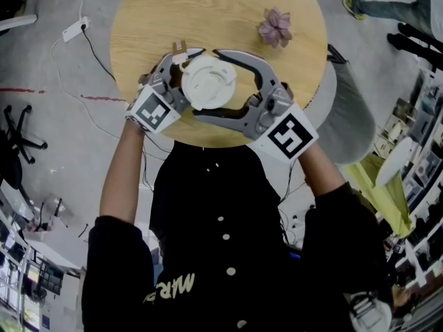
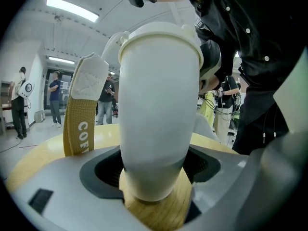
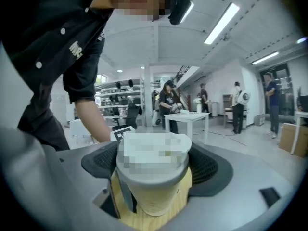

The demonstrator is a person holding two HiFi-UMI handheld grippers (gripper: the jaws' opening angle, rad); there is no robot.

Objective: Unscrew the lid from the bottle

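A white bottle (image 2: 159,119) with a wide white lid (image 1: 208,81) stands upright near the front edge of the round wooden table (image 1: 152,19). My left gripper (image 1: 188,80) comes in from the left and is shut on the bottle's lower body, with its dark pads (image 2: 103,172) against it. My right gripper (image 1: 211,85) reaches in from the right, its jaws spread wide around the lid (image 3: 153,155) and its pads (image 3: 207,170) against the rim on both sides. A tan strap (image 2: 79,124) with a white tab stands up beside the bottle.
A small pinkish succulent (image 1: 275,28) sits on the table's far right. A grey chair (image 1: 353,109) stands by the table's right edge. A power strip (image 1: 75,28) and cable lie on the floor at left. People stand in the room behind.
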